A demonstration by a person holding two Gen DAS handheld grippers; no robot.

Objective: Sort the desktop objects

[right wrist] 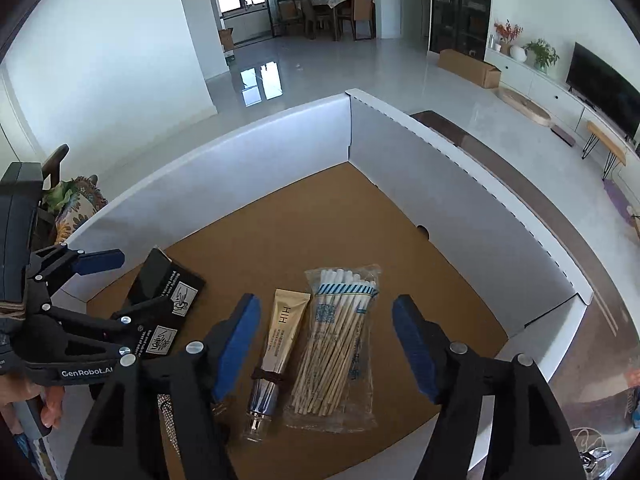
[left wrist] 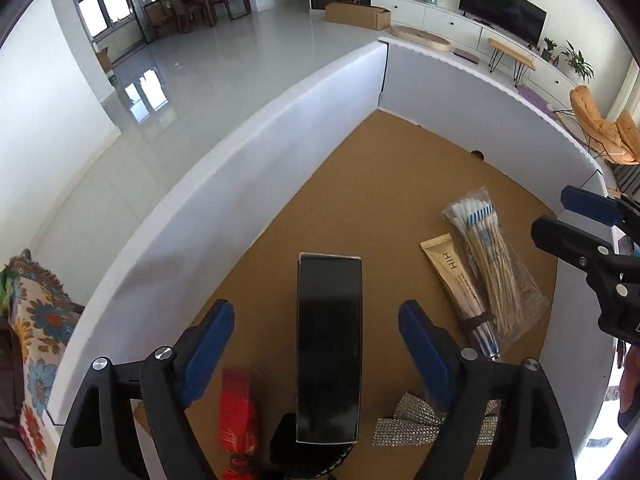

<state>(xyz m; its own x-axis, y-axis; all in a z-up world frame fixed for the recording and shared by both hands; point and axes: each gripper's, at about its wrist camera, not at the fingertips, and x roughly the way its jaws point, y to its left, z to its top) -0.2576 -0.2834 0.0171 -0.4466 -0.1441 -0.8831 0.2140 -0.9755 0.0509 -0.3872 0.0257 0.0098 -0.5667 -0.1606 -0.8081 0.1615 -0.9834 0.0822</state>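
I'm hovering my left hand-held gripper (left wrist: 316,344), released, straddling the tall glossy black carton (left wrist: 329,344); right hand-held gripper (right wrist: 326,340), released too, is hanging over the clear bag of wooden cotton swabs (right wrist: 338,344) at twelve o'clock.

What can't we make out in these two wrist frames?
- Red packet: left wrist view, lower end cut by the frame edge; contents unreadable.
- Dark item under the black box: left wrist view, mostly covered by the box.
- Sparkly bow: left wrist view, partly behind the left claw.
- Black box print: right wrist view, too small, partly covered by the left claw.
- Gold tube print: too small.
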